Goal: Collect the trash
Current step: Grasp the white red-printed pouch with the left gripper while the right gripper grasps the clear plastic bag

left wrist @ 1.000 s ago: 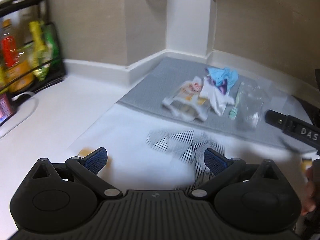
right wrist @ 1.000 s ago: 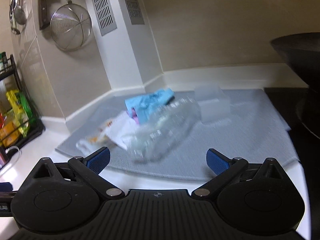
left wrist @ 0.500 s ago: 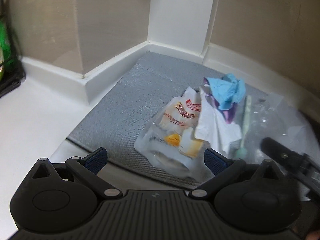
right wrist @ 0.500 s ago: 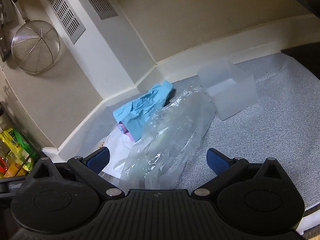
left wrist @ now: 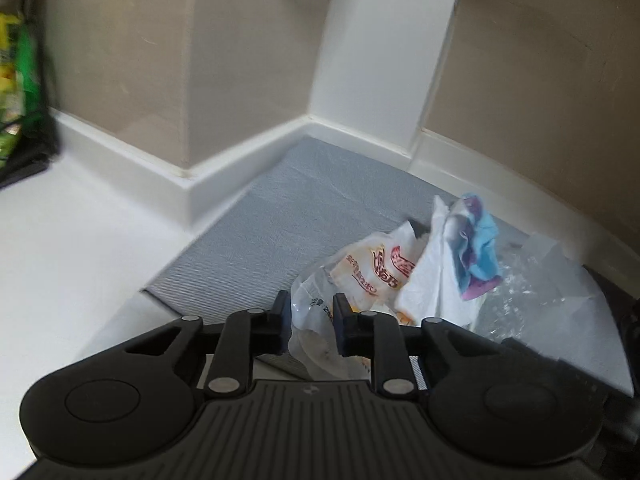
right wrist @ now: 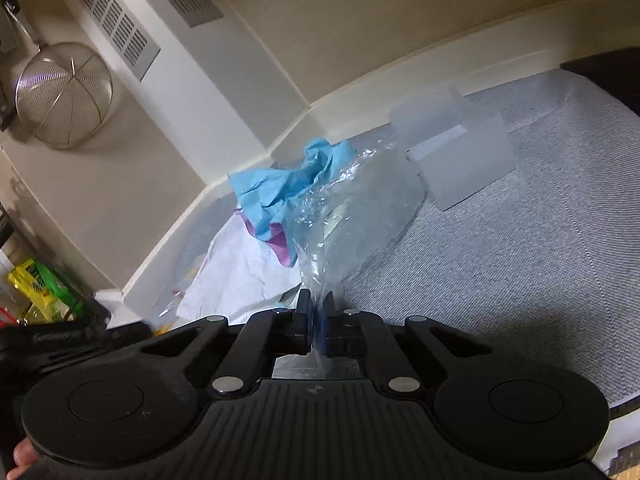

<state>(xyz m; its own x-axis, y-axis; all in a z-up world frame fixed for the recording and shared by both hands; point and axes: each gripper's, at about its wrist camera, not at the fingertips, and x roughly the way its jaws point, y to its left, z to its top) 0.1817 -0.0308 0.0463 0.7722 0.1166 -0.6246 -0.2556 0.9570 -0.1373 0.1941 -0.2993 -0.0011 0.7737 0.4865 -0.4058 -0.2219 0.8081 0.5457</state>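
Observation:
A pile of trash lies on a grey mat (left wrist: pixel 288 216) in the counter corner. My left gripper (left wrist: pixel 311 316) is shut on the near end of a clear snack wrapper with red and yellow print (left wrist: pixel 360 276). Beside the wrapper lie a white paper napkin (left wrist: pixel 432 280) and a crumpled blue and purple piece (left wrist: pixel 480 248). My right gripper (right wrist: pixel 317 320) is shut on the near end of a crinkled clear plastic bag (right wrist: pixel 352 220). The blue piece (right wrist: pixel 288 188) and the napkin (right wrist: pixel 240 276) lie left of that bag.
A frosted plastic box (right wrist: pixel 456 148) stands on the mat (right wrist: pixel 520 248) behind the bag. A wire strainer (right wrist: pixel 64 96) hangs on the wall at left. A rack with yellow and green packets (left wrist: pixel 16 92) stands at the far left of the white counter (left wrist: pixel 72 248).
Both grippers moved in on the pile and closed: the left onto the printed wrapper, the right onto the clear bag. Both were wide open in the earlier frames.

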